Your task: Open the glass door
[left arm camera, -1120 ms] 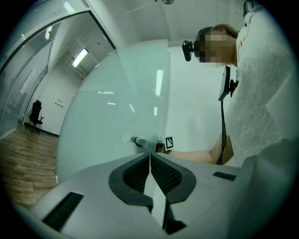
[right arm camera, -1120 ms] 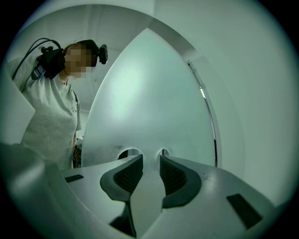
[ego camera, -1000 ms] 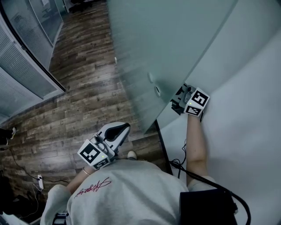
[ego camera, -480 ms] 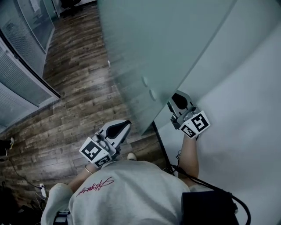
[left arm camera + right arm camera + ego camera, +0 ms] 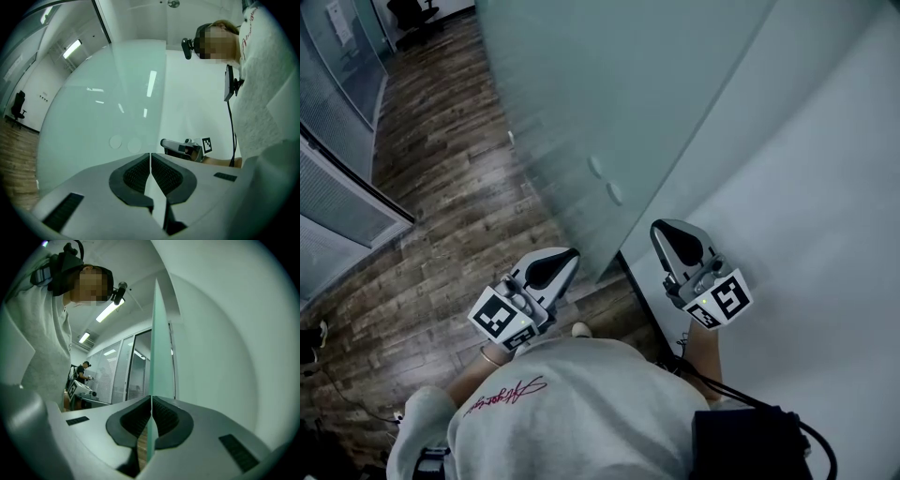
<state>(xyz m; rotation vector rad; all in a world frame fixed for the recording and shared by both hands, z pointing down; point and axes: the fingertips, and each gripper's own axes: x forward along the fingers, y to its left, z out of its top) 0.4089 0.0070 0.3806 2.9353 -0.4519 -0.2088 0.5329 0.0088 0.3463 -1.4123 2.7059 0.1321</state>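
Observation:
The frosted glass door [image 5: 609,94] stands swung open, its free edge toward me, with two round fittings [image 5: 605,181] low on the pane. My right gripper [image 5: 673,234] hangs just right of that edge, apart from the glass; its jaws are closing and hold nothing. In the right gripper view its pads [image 5: 151,401] meet, and the door's thin edge [image 5: 161,357] rises beyond them. My left gripper [image 5: 555,267] is shut and empty in front of the pane, near the door's lower corner. The left gripper view shows its closed jaws [image 5: 150,157], the door face [image 5: 93,117] and the right gripper [image 5: 180,147].
A white wall [image 5: 825,169] runs along the right. Wood flooring [image 5: 441,206] spreads to the left, bordered by glass partitions with blinds [image 5: 337,197]. An office chair [image 5: 411,13] stands far back. Cables [image 5: 328,375] lie on the floor. Another person [image 5: 84,371] stands in the distance.
The right gripper has come off the door's edge, drawn back toward me and closed. The door has swung further open to the left. The left gripper has barely moved.

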